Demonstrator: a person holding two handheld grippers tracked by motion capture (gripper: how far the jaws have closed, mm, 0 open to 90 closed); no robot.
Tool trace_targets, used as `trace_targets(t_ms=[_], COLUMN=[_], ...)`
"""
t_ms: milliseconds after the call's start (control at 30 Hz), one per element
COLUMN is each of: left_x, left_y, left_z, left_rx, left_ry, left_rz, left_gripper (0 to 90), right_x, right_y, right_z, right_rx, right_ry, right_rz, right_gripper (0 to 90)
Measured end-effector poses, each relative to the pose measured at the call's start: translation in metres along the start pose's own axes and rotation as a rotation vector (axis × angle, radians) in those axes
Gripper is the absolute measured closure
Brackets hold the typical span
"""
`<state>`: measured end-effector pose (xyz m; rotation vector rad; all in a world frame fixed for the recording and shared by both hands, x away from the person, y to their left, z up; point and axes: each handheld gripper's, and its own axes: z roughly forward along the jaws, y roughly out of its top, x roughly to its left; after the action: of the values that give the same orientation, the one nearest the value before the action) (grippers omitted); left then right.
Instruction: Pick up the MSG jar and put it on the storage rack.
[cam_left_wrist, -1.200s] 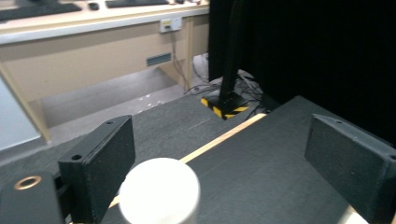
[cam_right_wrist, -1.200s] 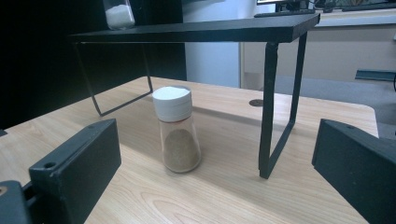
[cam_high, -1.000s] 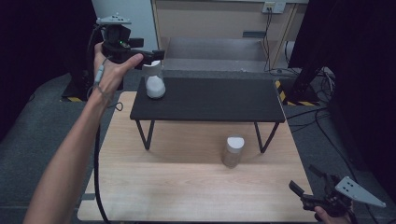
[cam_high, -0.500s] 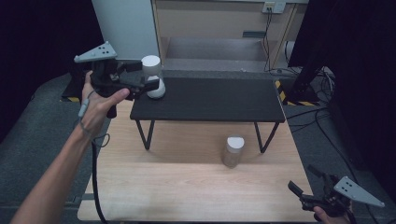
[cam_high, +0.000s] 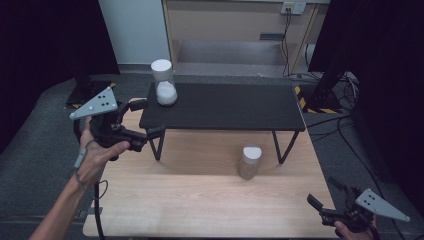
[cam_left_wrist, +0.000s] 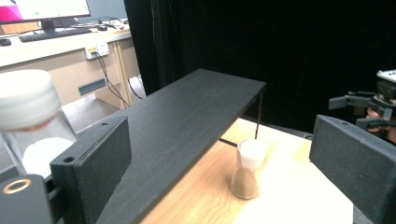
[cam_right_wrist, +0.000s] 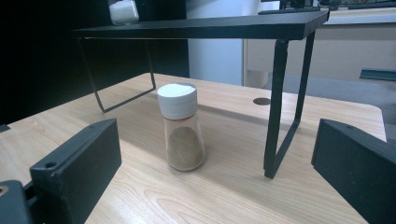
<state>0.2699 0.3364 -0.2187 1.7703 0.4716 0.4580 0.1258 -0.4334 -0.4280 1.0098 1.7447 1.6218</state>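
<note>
A white-capped jar of white powder (cam_high: 164, 85) stands upright on the left end of a black shelf (cam_high: 225, 107); it also appears blurred at the left in the left gripper view (cam_left_wrist: 32, 121). My left gripper (cam_high: 148, 118) is open, just left of the shelf's front corner, apart from that jar, jaws empty. A white-capped jar of brown powder (cam_high: 249, 162) stands on the wooden table (cam_high: 200, 200) under the shelf's front edge. My right gripper (cam_high: 322, 191) is open at the table's near right corner, facing the brown jar (cam_right_wrist: 182, 133) with nothing between its jaws.
The shelf stands on thin black wire legs (cam_right_wrist: 280, 107) on the wooden table. Dark floor and cables (cam_high: 340, 115) lie to the right, and a beige cabinet (cam_high: 235, 25) stands behind. In the left gripper view the brown jar (cam_left_wrist: 249, 170) stands beside the shelf's far leg.
My left gripper has come away from the white jar, moving down and toward the person; the jar stays on the shelf's left end. The right gripper has not moved.
</note>
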Motion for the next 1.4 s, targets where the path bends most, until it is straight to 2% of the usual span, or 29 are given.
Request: trace_targets(t_ms=[200, 367, 533, 800, 900, 1100, 1300, 1400], left_x=[-0.01, -0.014, -0.021, -0.026, -0.031, -0.039, -0.044, -0.045], left_y=[-0.022, -0.042, -0.061, -0.095, -0.108, -0.121, -0.133, -0.138], left_z=[0.001, 0.004, 0.007, 0.01, 0.013, 0.018, 0.022, 0.023], left_rx=[0.01, 0.006, 0.022, 0.005, 0.002, 0.014, 0.029, 0.027], left_ry=[0.004, 0.008, 0.034, 0.045, 0.048, 0.079, 0.088, 0.086], left_rz=[0.017, 0.004, -0.004, -0.07, -0.08, -0.082, -0.081, -0.093], left_gripper=[4.4, 4.4, 4.5, 4.4, 4.3, 4.1, 4.1, 4.1], right_x=[0.0, 0.0, 0.0, 0.0, 0.0, 0.001, 0.001, 0.001], right_y=[0.0, 0.0, 0.0, 0.0, 0.0, 0.0, 0.0, 0.0], right_z=[0.0, 0.0, 0.0, 0.001, 0.001, 0.001, 0.001, 0.001], right_rx=[0.001, 0.001, 0.001, 0.003, 0.004, 0.005, 0.005, 0.005], right_ry=[0.002, 0.001, 0.002, 0.003, 0.003, 0.001, 0.001, 0.001], right_rz=[-0.004, -0.003, -0.004, -0.005, -0.007, -0.007, -0.007, -0.009], right_gripper=[1.9, 1.9, 1.9, 1.9, 1.9, 1.9, 1.9, 1.8])
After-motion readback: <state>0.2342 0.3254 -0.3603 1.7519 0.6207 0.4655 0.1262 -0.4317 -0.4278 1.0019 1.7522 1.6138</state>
